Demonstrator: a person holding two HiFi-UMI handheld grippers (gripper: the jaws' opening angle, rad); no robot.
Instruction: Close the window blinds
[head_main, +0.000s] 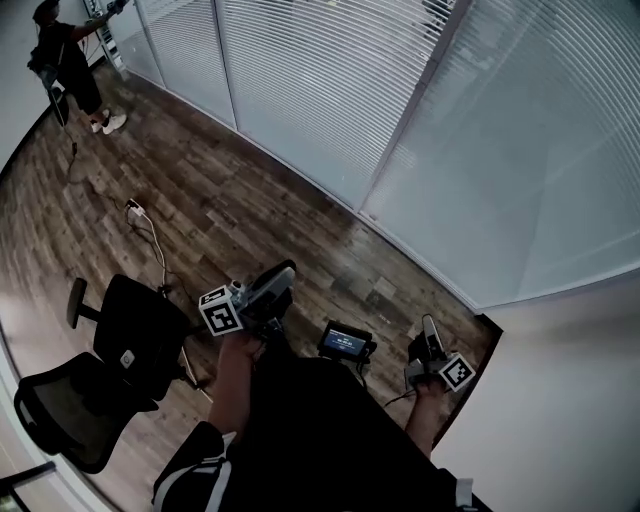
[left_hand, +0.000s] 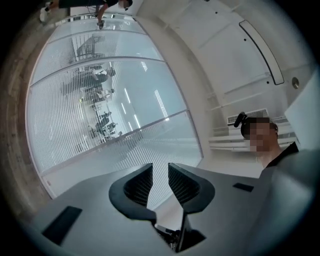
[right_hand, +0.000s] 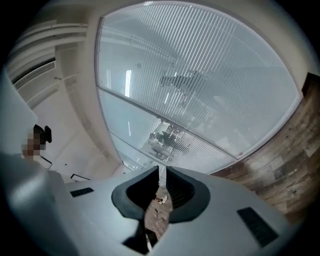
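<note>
White slatted window blinds (head_main: 330, 90) hang over the glass wall along the far side of the room, their slats drawn down over the panes. The same blinds (left_hand: 115, 110) fill the left gripper view, and these blinds (right_hand: 200, 90) also fill the right gripper view. My left gripper (head_main: 283, 272) is held out toward the glass, well short of it; its jaws stand a little apart with nothing between them (left_hand: 160, 167). My right gripper (head_main: 428, 325) hangs lower at the right, near the corner, its tips nearly touching and empty (right_hand: 162, 170).
A black office chair (head_main: 110, 370) stands at the lower left. Another person (head_main: 70, 60) works at the blinds in the far left corner. A white cable (head_main: 150, 235) lies on the wood floor. A small screen device (head_main: 345, 343) sits at my chest. A white wall (head_main: 570, 400) closes the right.
</note>
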